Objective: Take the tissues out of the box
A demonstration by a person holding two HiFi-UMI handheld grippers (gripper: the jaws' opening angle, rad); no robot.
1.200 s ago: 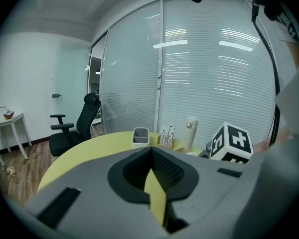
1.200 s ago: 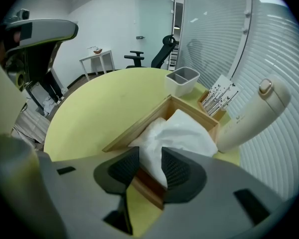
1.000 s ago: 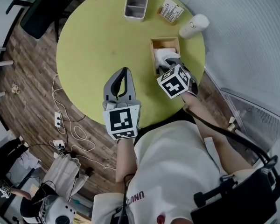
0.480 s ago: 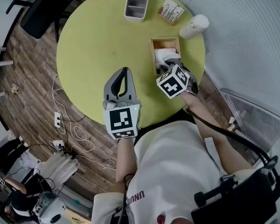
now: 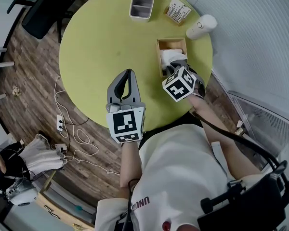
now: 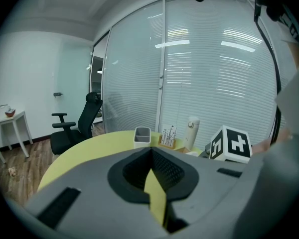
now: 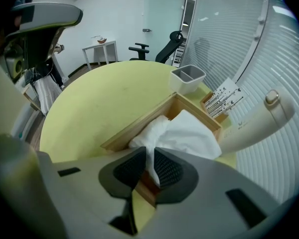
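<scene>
A wooden box point(image 5: 158, 57) stands on the right side of the round yellow-green table point(image 5: 96, 42), with white tissue point(image 5: 168, 56) bulging out of it. My right gripper point(image 5: 175, 66) points steeply down at the box's near end. Its jaws have just been closing, and a fold of the tissue point(image 7: 189, 131) is now pinched between the pads of the right gripper point(image 7: 150, 159), just above the box rim point(image 7: 134, 128). My left gripper point(image 5: 129, 73) hovers over the table's near part, left of the box. The left gripper point(image 6: 151, 151) has its tips together and holds nothing.
At the table's far side stand a grey two-part organiser point(image 5: 141, 6), a small holder of packets point(image 5: 177, 11) and a white bottle point(image 5: 200, 27) lying near the edge. An office chair point(image 5: 41, 13) stands beyond the table at the left. Cables lie on the wooden floor.
The right gripper's marker cube has rolled slightly above the box. The left gripper has stayed where it was. A person at the lower left has moved across the floor.
</scene>
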